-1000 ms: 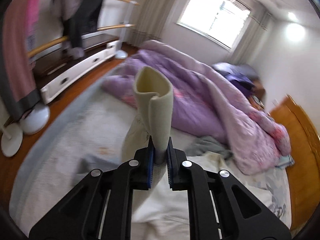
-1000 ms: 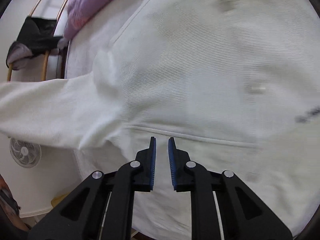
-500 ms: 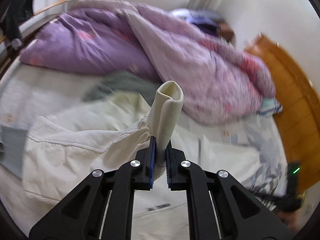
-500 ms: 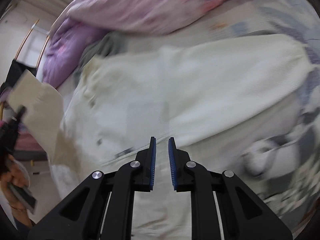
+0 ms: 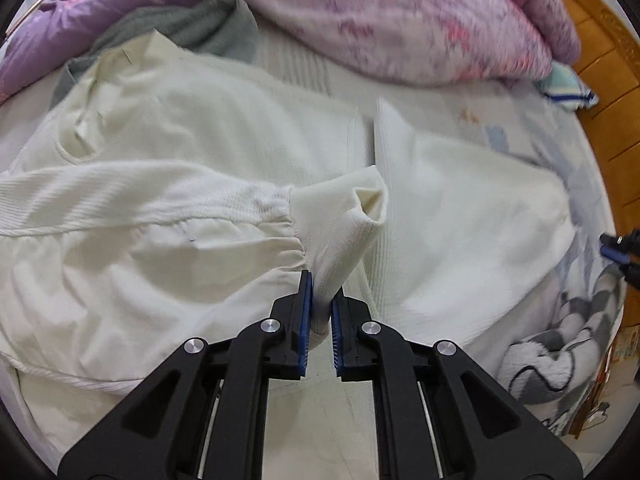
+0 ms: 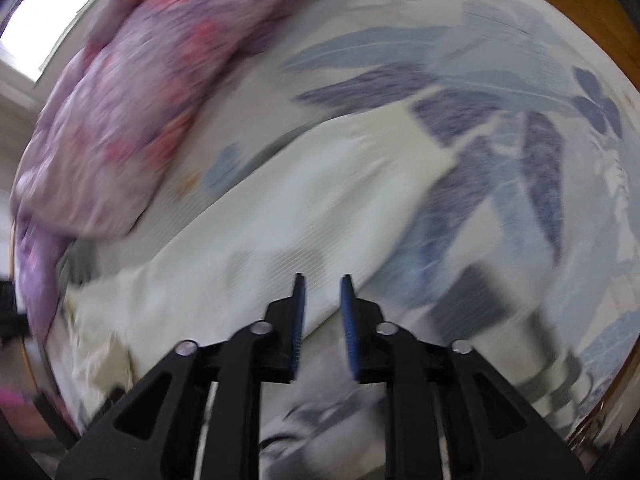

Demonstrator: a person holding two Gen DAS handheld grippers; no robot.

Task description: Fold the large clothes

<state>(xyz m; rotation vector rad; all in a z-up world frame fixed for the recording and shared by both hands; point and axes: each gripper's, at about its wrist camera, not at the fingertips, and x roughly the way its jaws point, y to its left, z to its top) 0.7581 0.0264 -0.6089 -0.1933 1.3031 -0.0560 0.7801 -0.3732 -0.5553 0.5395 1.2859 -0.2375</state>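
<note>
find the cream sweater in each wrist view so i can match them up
Left wrist: the cream sweater fills the left and centre, its cuff clamped in the left tool.
Right wrist: it runs as a blurred pale band from lower left to right of centre, beyond the right tool, which holds nothing.
Shared landmark: the pink-purple quilt along the top.
</note>
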